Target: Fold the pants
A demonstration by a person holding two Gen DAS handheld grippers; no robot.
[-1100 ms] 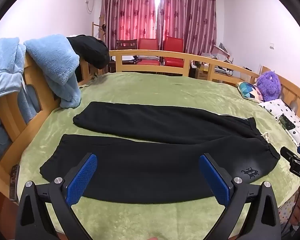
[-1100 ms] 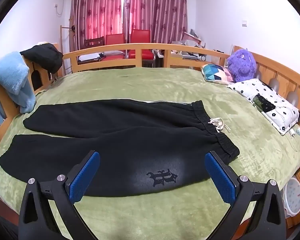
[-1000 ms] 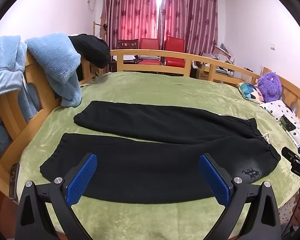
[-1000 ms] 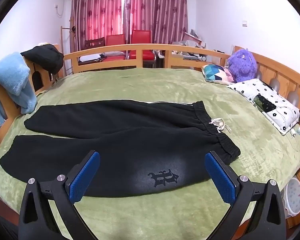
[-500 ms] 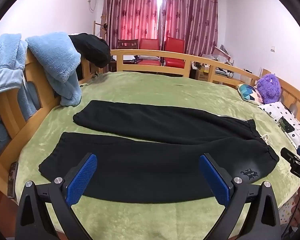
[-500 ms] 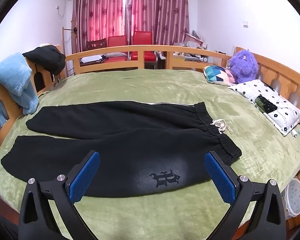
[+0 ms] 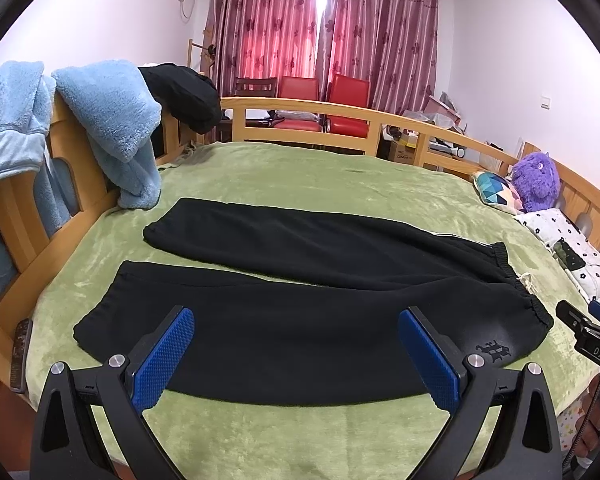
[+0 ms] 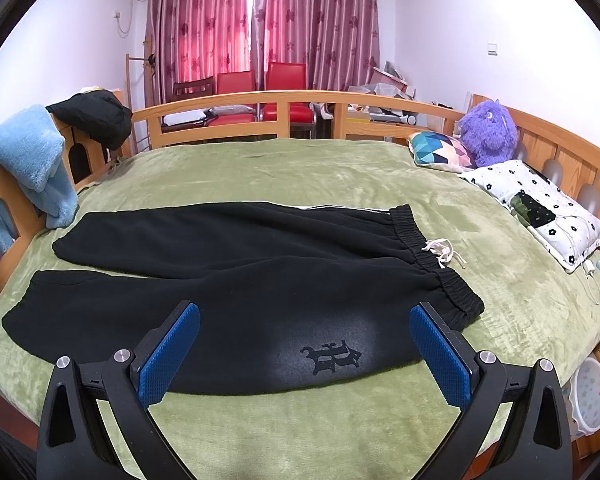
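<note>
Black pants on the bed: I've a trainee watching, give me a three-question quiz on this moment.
1. True or false: the black pants lie spread flat, both legs side by side, on the green blanket.
2. Which holds cloth: A left gripper, B right gripper, C neither?
3. Fill in: the white drawstring sits at the ____ end.

Key: 1 true; 2 C, both jaws wide open; 3 waistband.

One pants [image 8: 236,280], two pillows [image 8: 440,148], two red chairs [image 8: 260,92]
</note>
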